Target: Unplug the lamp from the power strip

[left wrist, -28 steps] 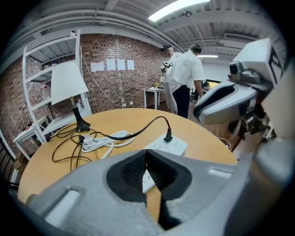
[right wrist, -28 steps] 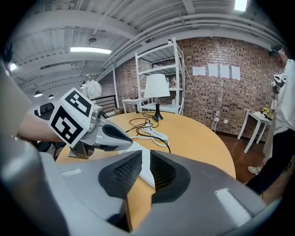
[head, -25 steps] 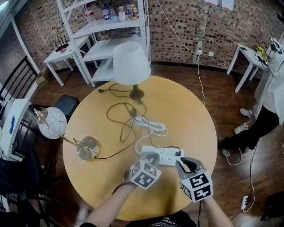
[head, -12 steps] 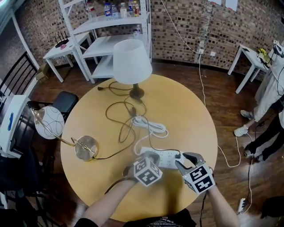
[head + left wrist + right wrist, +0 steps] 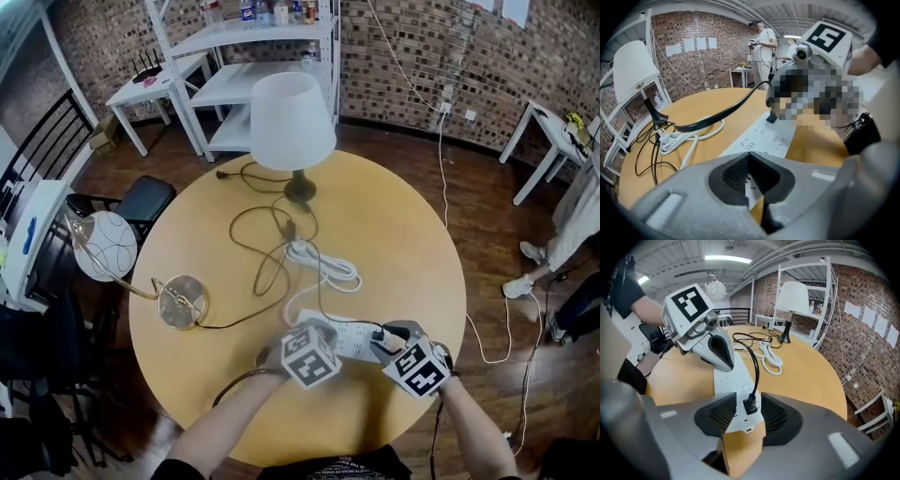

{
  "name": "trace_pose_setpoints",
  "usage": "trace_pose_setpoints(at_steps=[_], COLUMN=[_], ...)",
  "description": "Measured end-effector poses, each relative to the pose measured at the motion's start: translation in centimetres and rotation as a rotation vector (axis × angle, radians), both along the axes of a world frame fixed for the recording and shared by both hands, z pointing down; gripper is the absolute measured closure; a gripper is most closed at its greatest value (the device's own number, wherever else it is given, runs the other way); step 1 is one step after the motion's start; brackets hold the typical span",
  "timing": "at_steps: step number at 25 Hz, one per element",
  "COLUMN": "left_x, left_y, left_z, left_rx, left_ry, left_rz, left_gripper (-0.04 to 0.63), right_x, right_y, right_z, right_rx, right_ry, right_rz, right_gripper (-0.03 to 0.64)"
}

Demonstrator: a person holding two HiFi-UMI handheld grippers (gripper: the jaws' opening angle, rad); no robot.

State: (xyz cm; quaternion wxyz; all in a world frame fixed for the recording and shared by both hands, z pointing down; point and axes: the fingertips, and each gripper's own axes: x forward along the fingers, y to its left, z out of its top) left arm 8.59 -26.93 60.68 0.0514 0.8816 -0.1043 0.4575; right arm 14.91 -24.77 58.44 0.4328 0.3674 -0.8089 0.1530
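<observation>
At the table's (image 5: 403, 234) near edge: left gripper (image 5: 317, 327) closed, bracing power strip (image 5: 354, 337); right gripper (image 5: 392, 336), jaws just opened wide, straddles black plug (image 5: 750, 405); next, probably: clamp, pull.

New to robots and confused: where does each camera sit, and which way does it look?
Head view: on the person's head, looking steeply down at table, lamp and strip; arms, left tool and right tool show.
Left gripper view: on the left tool, looking along its own jaws over the strip toward the right tool.
Right gripper view: on the right tool; its own jaws, which have just been opening, flank the plug; left tool beyond.
Shared: both gripper views show strip and lamp.
</observation>
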Motion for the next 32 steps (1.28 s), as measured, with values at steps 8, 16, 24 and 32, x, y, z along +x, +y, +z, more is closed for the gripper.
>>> trace_pose_setpoints(at_steps=[8, 16, 24, 32], left_x=[0.0, 0.2, 0.2, 0.4], left_y=[0.1, 0.2, 0.3, 0.3], left_z=[-0.1, 0.0, 0.6, 0.8], left_rx=[-0.035, -0.025, 0.015, 0.005], left_ry=[-0.035, -0.109, -0.194, -0.247], left_rz=[-0.005, 0.011, 0.095, 0.151], left_gripper=[0.6, 0.6, 0.6, 0.6], right_x=[0.1, -0.2, -0.1, -0.1], right_y=[-0.4, 0.0, -0.2, -1.4], right_z=[1.2, 0.9, 1.0, -1.3], right_rx=[-0.013, -0.017, -0.07, -0.059], right_ry=[0.007, 0.006, -0.02, -0.127], right_rz=[-0.047, -0.079, -0.025, 0.046], right_gripper=[0.52, 0.558, 0.563, 0.563])
